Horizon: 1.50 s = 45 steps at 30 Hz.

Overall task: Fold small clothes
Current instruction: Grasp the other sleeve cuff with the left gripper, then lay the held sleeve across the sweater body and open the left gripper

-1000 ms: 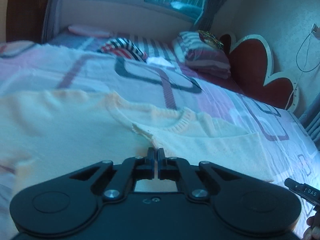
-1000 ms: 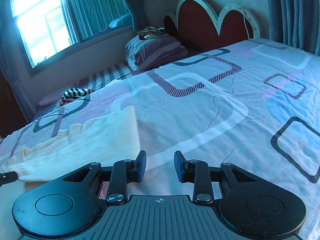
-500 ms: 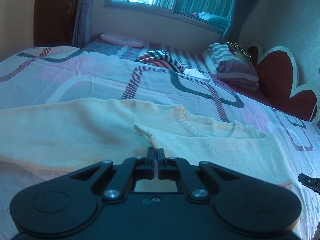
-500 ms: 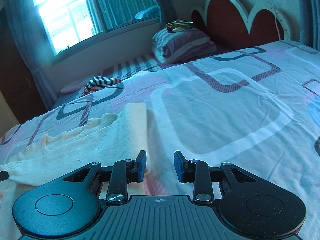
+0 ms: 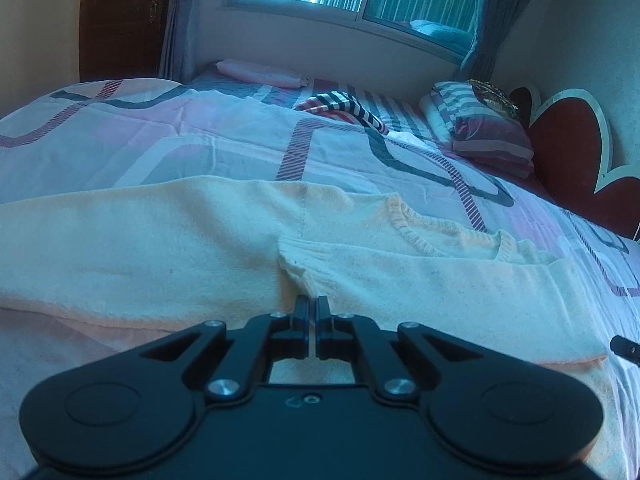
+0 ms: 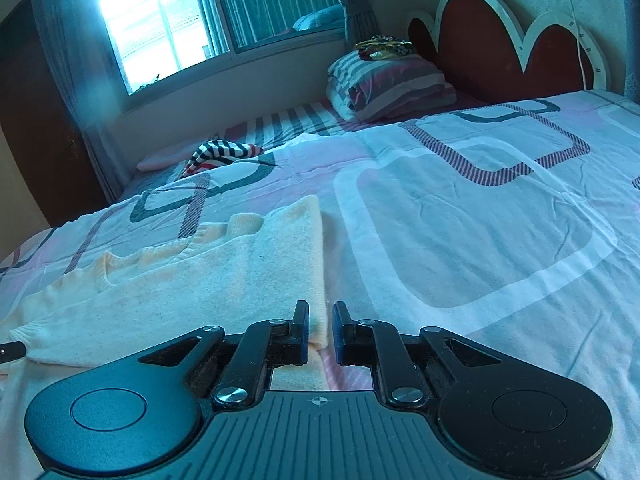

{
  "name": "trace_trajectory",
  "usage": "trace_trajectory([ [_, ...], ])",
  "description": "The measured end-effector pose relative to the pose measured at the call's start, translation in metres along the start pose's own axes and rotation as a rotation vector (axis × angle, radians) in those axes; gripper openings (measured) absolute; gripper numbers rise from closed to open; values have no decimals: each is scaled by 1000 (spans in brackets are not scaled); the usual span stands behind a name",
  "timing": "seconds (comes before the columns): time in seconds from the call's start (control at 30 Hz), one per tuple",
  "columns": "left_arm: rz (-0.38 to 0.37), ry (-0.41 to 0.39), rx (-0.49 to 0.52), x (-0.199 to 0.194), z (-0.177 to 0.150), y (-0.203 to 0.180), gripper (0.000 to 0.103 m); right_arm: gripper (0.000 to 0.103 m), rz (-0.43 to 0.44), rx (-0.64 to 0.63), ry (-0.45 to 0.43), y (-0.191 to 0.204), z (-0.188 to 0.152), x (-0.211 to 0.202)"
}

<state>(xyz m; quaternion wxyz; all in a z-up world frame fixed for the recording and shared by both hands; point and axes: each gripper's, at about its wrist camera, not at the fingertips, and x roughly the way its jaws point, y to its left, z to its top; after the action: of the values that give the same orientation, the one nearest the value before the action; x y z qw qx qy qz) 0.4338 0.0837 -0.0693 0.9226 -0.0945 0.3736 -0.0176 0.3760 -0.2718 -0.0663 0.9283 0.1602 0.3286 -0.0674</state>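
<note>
I look across a bed [image 6: 500,240] toward a scalloped red headboard [image 6: 500,52]; daylight pours through a curtained window [image 6: 160,28] behind stacked striped pillows [image 6: 388,84].

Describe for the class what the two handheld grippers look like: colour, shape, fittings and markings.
Both are black. The left gripper has round lobes on each side, silver screws and cut-out linkage arms. The right gripper looks alike but has a ribbed centre panel bearing a small crosshair mark. No cables or sleeves show.

My bed [image 5: 200,148], spread with a pink-and-white sheet of rounded rectangles.
On it lie my cream knitted sweater [image 5: 160,248], a striped crumpled cloth [image 5: 344,106] and folded striped bedding [image 6: 384,84].
</note>
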Motion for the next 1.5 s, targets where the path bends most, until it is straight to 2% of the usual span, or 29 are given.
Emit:
trace_trajectory([
  [0.03, 2, 6, 4, 2, -1, 0, 2, 12, 10, -15, 2, 2, -1, 2],
  [0.13, 16, 40, 28, 10, -6, 4, 14, 13, -18, -70, 67, 5, -7, 19],
  [0.2, 26, 16, 36, 2, -6, 7, 18, 13, -27, -61, 56, 1, -6, 17],
  [0.23, 46, -10, 48, -4, -6, 6, 25, 13, -13, -57, 32, 1, -4, 12],
  [0.27, 75, -46, 73, -10, -5, 1, 42, 13, 0, -60, 4, 3, -1, 7],
  [0.33, 81, -94, 98, -14, -3, -12, 50, 13, 46, -69, -8, 13, 3, 7],
  [0.5, -47, -57, 213, 11, -7, -71, 53, 13, 198, -144, 82, 59, -5, 37],
  [0.57, -58, -14, 244, 26, -12, -85, 54, 13, 266, -180, 127, 72, -11, 47],
  [0.63, -46, -1, 242, 33, -14, -83, 56, 13, 281, -238, 117, 74, -16, 48],
  [0.67, -37, -8, 231, 32, -13, -75, 56, 13, 257, -240, 109, 68, -14, 48],
  [0.77, 21, -29, 190, 31, -6, -49, 57, 12, 110, -187, 73, 34, 2, 54],
  [0.83, 4, -19, 146, 37, 5, -38, 57, 12, 86, -200, 66, 32, 15, 64],
  [0.97, -19, -10, 206, 51, 17, -56, 60, 12, 142, -172, 98, 41, 40, 96],
  [1.03, 1, -10, 223, 56, 19, -58, 60, 12, 94, -187, 95, 32, 48, 110],
  [1.1, 8, -8, 207, 58, 20, -47, 60, 9, 21, -120, 74, 4, 60, 116],
  [1.13, 9, -8, 203, 58, 20, -41, 60, 0, -5, -82, 76, -12, 66, 118],
  [1.2, -5, -13, 211, 59, 18, -37, 60, 0, 25, -58, 97, -25, 73, 119],
  [1.3, 17, -9, 233, 58, 19, -44, 60, 0, 23, -120, 96, -18, 73, 109],
  [1.43, -24, -36, 242, 39, 18, -57, 60, 0, 49, -127, 105, -14, 59, 86],
  [1.5, -42, -19, 251, 37, 12, -62, 60, 0, 46, -152, 117, -13, 45, 74],
])
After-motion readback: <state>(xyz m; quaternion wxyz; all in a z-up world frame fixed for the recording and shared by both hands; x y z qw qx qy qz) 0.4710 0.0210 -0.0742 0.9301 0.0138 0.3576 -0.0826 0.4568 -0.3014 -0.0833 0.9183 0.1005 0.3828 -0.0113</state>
